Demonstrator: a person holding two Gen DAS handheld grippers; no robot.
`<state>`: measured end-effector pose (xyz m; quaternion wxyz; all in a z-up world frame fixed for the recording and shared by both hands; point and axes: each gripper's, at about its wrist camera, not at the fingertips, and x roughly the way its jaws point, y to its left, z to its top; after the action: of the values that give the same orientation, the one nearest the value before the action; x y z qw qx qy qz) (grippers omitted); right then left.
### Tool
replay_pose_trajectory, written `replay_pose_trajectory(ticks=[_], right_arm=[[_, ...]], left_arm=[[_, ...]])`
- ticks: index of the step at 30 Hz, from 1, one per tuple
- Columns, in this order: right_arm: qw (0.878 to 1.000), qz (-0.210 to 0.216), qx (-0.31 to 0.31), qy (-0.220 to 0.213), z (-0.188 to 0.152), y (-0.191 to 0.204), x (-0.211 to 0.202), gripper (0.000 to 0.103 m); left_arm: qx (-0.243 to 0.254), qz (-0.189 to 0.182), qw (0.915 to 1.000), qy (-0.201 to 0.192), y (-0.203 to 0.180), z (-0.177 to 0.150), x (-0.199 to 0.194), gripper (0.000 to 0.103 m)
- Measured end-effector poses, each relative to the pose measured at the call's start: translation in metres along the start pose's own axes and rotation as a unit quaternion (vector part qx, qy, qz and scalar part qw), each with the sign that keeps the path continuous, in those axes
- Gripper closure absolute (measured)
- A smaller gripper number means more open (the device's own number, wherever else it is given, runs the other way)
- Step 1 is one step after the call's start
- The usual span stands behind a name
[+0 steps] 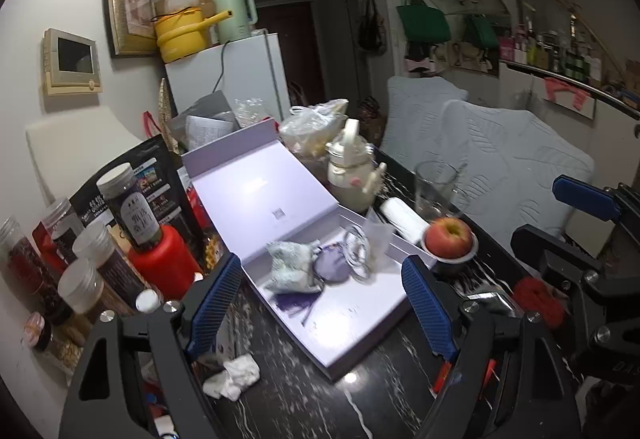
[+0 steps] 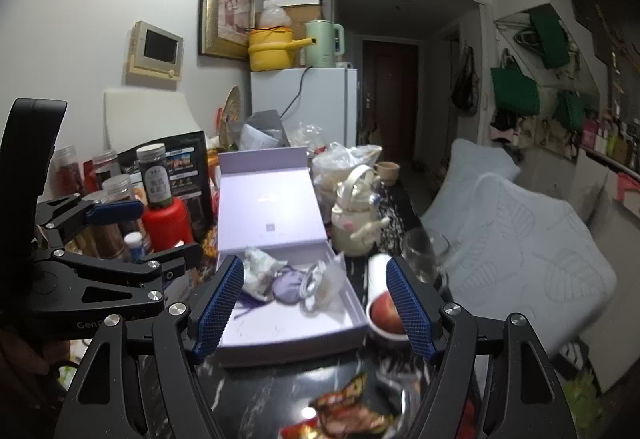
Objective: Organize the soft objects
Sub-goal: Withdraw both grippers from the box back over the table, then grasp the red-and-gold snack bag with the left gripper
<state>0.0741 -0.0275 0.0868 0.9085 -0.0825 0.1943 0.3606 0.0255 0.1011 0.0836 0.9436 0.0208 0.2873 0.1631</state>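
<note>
Left gripper (image 1: 322, 303) released, nothing between pads; right gripper (image 2: 314, 303) released too, empty; soft pouches (image 1: 294, 267) lie in open purple box (image 1: 360, 319) on worktop (image 1: 304, 391); step looks like between picks; next: reach white crumpled cloth (image 1: 234, 379) near left, lower, pinch gently.

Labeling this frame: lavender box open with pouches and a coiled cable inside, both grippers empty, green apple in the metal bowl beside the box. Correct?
One error: the apple is red, not green, as the left wrist view shows. The rest holds: the lavender box lies open, pouches and a coiled cable sit inside, the metal bowl stands beside it, and the left gripper and right gripper hold nothing.
</note>
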Motion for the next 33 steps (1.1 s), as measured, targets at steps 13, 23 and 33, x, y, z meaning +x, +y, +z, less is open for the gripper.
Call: replay_pose_trajectory(ticks=[13,23,33], right_arm=[[0.999,-0.030,0.026,0.032,-0.066,0.002,-0.055,0.028],[0.995,-0.048,0.052,0.070,-0.115,-0.008,-0.074,0.028],[0.990,-0.074,0.071,0.101,-0.152,-0.026,-0.081,0.028]], left_arm=[[0.028,-0.038,0.9985,0.027,-0.040,-0.053,-0.026,0.020],[0.055,-0.080,0.9928,0.070,-0.075,-0.088,-0.014,0.020],[0.089,-0.147,0.9780,0.117,-0.117,-0.120,0.013,0.020]])
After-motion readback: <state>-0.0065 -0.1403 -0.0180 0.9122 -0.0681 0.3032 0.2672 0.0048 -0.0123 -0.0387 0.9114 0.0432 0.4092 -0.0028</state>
